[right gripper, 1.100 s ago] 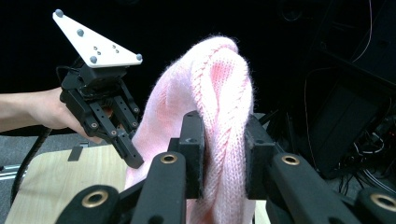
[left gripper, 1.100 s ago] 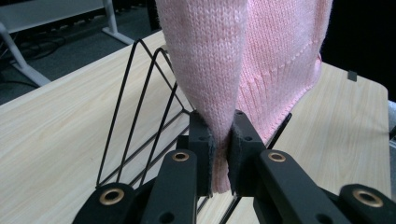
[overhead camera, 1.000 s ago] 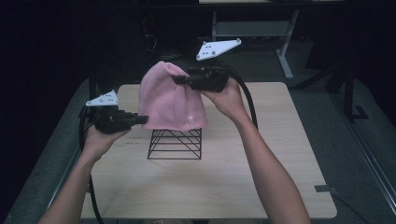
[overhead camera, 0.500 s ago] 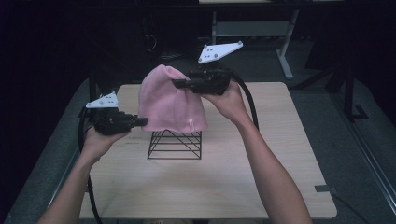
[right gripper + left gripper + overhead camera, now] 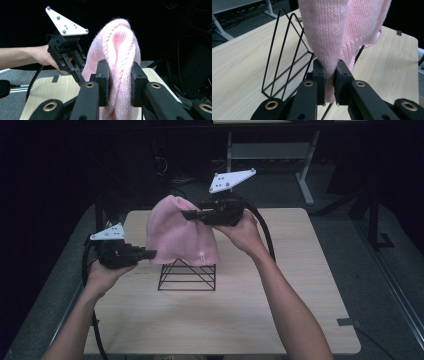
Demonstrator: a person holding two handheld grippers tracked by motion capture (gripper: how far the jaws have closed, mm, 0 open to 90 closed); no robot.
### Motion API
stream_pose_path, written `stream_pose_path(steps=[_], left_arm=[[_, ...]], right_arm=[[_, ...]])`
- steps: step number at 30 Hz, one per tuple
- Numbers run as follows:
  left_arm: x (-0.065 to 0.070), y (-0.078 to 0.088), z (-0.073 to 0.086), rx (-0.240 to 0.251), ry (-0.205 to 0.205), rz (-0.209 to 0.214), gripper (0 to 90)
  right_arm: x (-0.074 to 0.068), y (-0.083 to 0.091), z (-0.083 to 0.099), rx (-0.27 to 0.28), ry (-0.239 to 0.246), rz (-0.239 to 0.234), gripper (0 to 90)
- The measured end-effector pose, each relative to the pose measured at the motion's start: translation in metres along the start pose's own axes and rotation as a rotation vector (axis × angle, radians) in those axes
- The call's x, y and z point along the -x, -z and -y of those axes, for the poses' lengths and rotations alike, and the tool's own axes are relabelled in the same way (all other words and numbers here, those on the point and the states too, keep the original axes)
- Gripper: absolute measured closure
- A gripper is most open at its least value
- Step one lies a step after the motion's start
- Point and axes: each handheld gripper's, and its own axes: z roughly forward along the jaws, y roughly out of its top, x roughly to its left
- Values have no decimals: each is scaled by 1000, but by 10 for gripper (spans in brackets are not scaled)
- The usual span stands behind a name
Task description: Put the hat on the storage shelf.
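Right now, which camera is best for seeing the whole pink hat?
The high view: the pink hat shows whole there, held over the wire rack. The left gripper view shows a pinched fold beside the rack, and the right gripper view shows a bunched fold between its jaws.

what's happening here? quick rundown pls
A person holds a pink knit beanie up over a black wire rack on the wooden table, using two handheld tongs. The left tongs are shut on a fold at the hat's lower edge; the right tongs are shut on a bunched fold higher up, near its crown. The hat hangs between them, its brim just above the rack's top. It is not draped on the rack yet.
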Motion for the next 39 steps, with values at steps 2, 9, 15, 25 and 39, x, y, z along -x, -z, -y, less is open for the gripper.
stream_pose_path(steps=[2,9,15,25,39], left_arm=[[-1,0,2,-6,4,0,807],[-3,-3,7,-16,10,-1,803],[-4,-7,7,-24,12,-5,798],[-3,-17,9,-42,4,-3,788],[-7,-13,24,-67,23,-13,793]], right_arm=[[0,-1,1,-4,-1,-5,732],[-1,-4,4,-26,-1,-9,730],[3,-5,7,-49,2,17,730],[10,-2,16,-52,-9,-1,729],[1,-14,26,-57,-5,-58,727]])
